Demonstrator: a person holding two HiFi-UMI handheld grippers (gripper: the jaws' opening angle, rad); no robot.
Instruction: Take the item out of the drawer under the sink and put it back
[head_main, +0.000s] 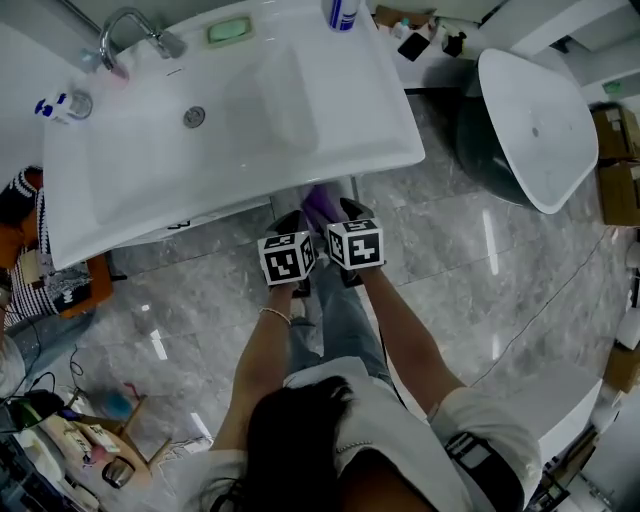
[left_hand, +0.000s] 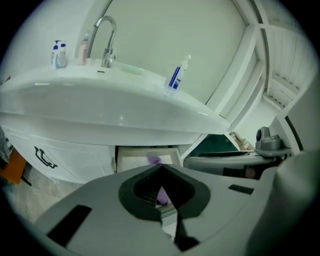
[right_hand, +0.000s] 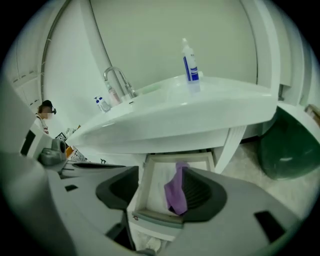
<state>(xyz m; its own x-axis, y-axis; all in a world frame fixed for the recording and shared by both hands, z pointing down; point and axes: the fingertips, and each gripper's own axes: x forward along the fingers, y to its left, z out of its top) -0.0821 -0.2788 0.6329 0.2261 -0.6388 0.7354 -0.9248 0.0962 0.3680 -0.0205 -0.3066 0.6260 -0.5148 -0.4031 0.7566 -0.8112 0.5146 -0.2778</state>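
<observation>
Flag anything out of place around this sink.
The drawer under the sink stands pulled open, with a purple cloth bunched up in it rather than lying flat. Nothing looks spilled or damaged.

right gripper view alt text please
The right gripper, jaws open, has a purple item against one pad, in front of an open drawer under a white sink. A faucet and a bottle stand on it.

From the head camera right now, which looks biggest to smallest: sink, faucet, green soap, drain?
1. sink, largest by far
2. faucet
3. green soap
4. drain, smallest, only a little under the soap
</observation>
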